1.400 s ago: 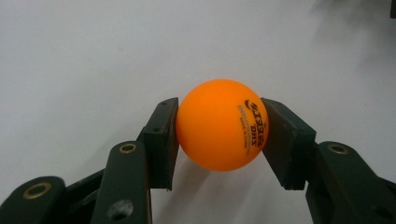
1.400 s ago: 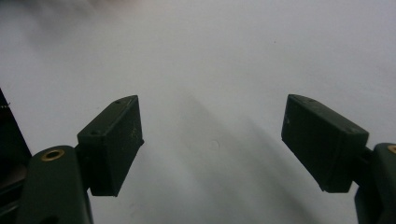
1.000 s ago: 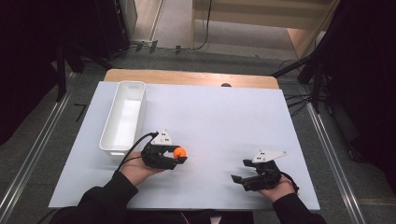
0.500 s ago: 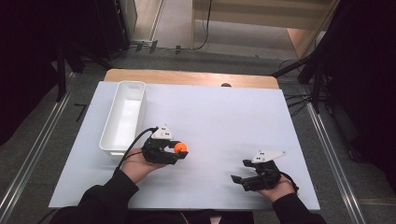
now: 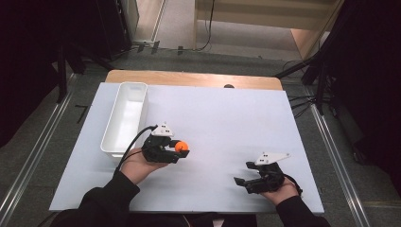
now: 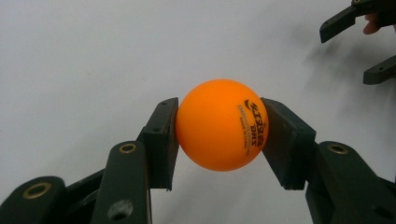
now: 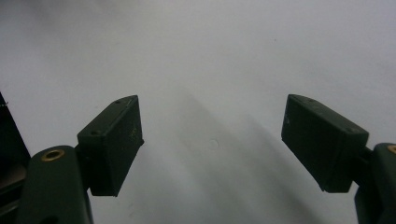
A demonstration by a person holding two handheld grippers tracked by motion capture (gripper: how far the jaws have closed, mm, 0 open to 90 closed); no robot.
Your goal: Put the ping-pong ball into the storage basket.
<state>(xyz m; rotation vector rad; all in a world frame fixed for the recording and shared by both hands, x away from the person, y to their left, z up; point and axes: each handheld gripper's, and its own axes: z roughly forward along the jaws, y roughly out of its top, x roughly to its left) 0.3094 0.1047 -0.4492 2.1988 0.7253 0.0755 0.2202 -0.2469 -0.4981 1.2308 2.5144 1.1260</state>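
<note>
An orange ping-pong ball (image 6: 219,125) with dark print sits between the two black jaws of my left gripper (image 6: 217,135), whose pads press on both its sides. In the high view that ball (image 5: 181,146) and the left gripper (image 5: 182,151) hang just above the white table, right of the white tray (image 5: 124,118). My right gripper (image 5: 242,182) rests low near the table's front right, jaws pointing left. In its own view the right gripper (image 7: 212,140) stands wide open over bare white surface, nothing between its pads.
The long white tray lies along the left side of the white tabletop (image 5: 227,118). A wooden strip (image 5: 189,78) borders the far edge. Dark stands and cables surround the table. The right gripper's jaws (image 6: 364,46) show at the upper right of the left gripper view.
The left gripper with the orange ball has drifted slightly up and away from the front edge. The right gripper has stayed where it was.
</note>
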